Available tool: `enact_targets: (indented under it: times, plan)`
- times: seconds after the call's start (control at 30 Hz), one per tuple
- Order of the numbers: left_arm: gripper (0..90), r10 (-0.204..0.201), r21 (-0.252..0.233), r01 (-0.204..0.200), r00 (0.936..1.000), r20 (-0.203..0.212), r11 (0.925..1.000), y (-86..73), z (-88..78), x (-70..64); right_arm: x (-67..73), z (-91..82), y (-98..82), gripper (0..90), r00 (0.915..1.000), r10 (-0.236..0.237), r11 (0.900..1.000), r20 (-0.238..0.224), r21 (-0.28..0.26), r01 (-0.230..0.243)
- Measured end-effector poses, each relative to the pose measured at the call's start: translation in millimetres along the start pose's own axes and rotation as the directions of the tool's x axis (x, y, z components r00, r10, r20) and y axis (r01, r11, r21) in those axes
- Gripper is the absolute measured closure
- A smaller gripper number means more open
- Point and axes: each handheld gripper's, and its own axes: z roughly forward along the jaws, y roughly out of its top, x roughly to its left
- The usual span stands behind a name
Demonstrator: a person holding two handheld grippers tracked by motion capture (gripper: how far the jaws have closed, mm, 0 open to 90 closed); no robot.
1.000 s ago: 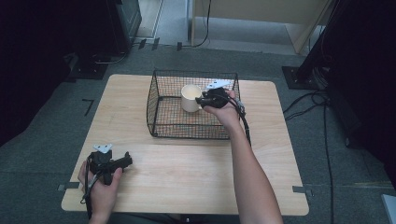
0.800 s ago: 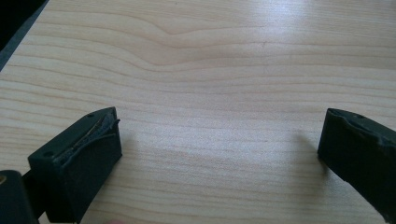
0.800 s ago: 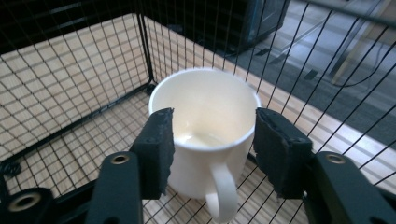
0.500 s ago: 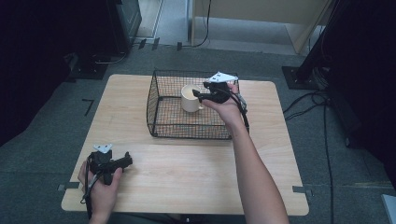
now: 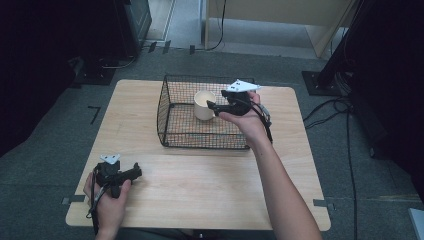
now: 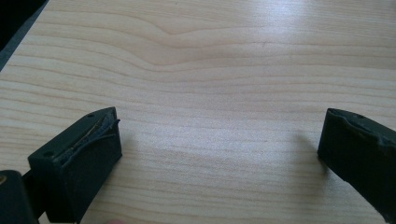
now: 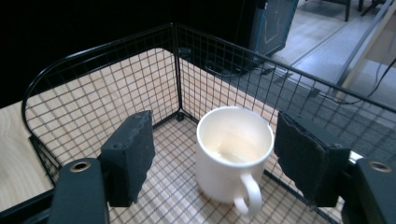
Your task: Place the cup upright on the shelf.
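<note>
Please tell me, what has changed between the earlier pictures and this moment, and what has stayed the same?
The right gripper has let go of the white mug: its jaws have just been opening and now stand apart on either side of it without touching. The hand has lifted up and drawn back a little from the mug. The mug stays upright in the wire basket, and the left gripper stays open, low over the table.

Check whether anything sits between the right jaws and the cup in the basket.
Nothing visible does. The right gripper hangs open above the white cup, which stands upright inside the wire basket; the jaws have just been opening and no pad touches it.
</note>
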Motion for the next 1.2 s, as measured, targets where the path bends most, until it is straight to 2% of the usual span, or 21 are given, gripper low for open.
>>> enact_targets:
  times: [0.27,0.4,0.43,0.6,1.0,1.2]
  plan:
    - [0.0,0.0,0.0,0.0,1.0,0.0,1.0,0.0,0.0,0.0,7.2,-24.7,-12.7,17.2,0.9999,0.015,1.0,0.004,0.008,-0.015]
    - [0.0,0.0,0.0,0.0,1.0,0.0,1.0,0.0,0.0,0.0,9.3,-37.8,-21.4,14.2,0.9993,0.033,0.999,0.017,0.021,-0.033]
    - [0.0,-0.002,-0.002,0.002,1.0,0.0,1.0,0.0,0.1,-0.2,10.6,-44.8,-25.8,13.1,0.9982,0.055,0.998,0.021,0.026,-0.056]
    - [0.0,0.0,0.0,0.0,1.0,0.0,1.0,0.0,0.0,0.0,11.4,-61.7,-38.8,11.0,0.9982,0.046,0.999,0.039,0.019,-0.047]
    - [0.0,-0.002,-0.002,0.002,1.0,0.0,1.0,0.0,0.1,-0.1,15.7,-93.5,-67.2,4.9,0.9986,0.038,0.999,0.037,0.028,-0.039]
    - [0.0,0.0,-0.001,0.0,1.0,0.0,1.0,-0.1,0.1,0.0,12.7,-113.1,-82.1,3.4,0.9981,0.042,0.999,0.045,0.029,-0.044]
